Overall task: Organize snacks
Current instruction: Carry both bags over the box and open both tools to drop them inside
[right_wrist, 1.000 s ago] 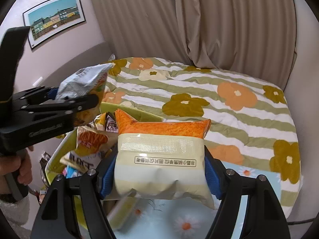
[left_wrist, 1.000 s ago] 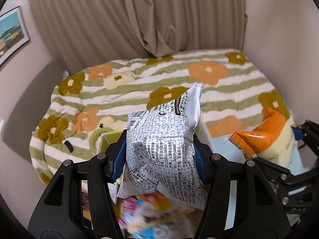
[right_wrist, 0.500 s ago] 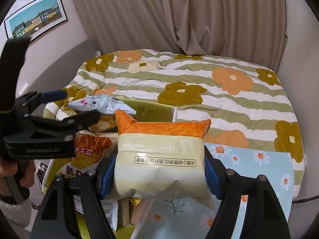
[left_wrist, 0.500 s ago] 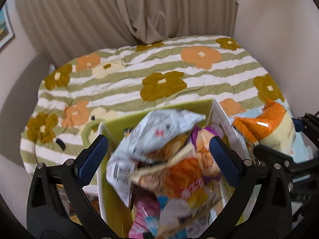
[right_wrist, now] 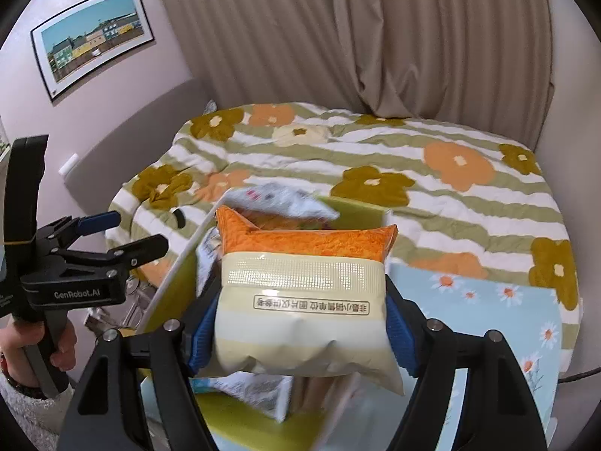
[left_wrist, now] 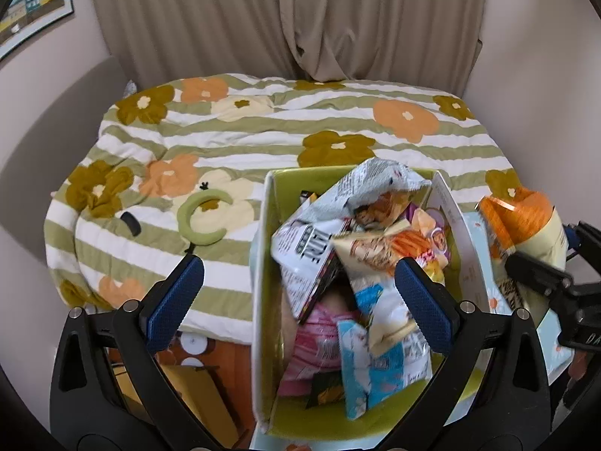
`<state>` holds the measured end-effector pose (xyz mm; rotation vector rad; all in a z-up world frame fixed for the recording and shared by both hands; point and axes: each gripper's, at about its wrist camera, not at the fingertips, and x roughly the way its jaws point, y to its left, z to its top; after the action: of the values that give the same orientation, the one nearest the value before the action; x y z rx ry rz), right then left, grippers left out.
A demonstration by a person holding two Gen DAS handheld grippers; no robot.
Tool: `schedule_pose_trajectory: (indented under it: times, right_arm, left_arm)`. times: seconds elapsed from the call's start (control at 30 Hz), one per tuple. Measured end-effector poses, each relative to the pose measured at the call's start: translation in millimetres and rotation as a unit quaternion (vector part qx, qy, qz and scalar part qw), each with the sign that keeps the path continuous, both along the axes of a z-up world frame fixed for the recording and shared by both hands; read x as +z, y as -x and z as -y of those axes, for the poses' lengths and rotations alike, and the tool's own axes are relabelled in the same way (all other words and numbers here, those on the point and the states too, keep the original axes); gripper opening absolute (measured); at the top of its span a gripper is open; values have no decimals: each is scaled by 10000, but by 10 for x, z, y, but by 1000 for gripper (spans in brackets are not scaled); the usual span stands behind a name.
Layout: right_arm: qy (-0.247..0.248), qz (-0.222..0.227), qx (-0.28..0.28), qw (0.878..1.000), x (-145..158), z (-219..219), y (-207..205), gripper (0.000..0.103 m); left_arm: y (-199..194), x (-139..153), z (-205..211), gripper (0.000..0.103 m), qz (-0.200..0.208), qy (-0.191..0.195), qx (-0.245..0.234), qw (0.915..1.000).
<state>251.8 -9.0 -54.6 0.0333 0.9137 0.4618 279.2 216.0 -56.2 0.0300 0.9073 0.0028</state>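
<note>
— Over the box (left_wrist: 259, 263), what does the left gripper (left_wrist: 296, 282) hold?
— Nothing. Its jaws stand spread wide, one blue pad to the left of the box wall, the other above the heap of snacks (left_wrist: 360, 274). The silver bag (left_wrist: 375, 188) lies on top of that heap, at the far end of the box.
— And the right gripper (right_wrist: 300, 323)?
— Its jaws pinch an orange and cream bag (right_wrist: 304, 300) by both sides, upright, above the near edge of the box (right_wrist: 169, 282).
— Where does the box stand?
— Against the quilt (left_wrist: 263, 131) with its flowers and green stripes. To its right lies a pale blue cloth (right_wrist: 488, 300) with daisies.
— Is a person visible?
— A hand (right_wrist: 22, 342) grips the left gripper's handle, at the left edge of the right wrist view.
</note>
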Motion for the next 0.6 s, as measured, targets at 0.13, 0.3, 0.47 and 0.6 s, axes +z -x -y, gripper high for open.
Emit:
schedule_pose_trajectory:
  times: [0.13, 0.3, 0.47, 0.6]
  right_arm:
    - [-111, -181, -9, 9998, -136, -74, 135, 77]
    - [-279, -233, -132, 9993, -283, -55, 241, 97]
    - [-185, -168, -224, 9994, -293, 29, 342, 98]
    - [-132, -137, -208, 9996, -251, 97, 448, 98]
  left_arm:
    - [117, -58, -80, 101, -18, 18, 37, 10000]
    - [171, -194, -76, 101, -182, -120, 96, 9997]
    - [281, -288, -64, 101, -278, -24, 143, 9995]
    - [438, -289, 13, 101, -275, -30, 171, 9995]
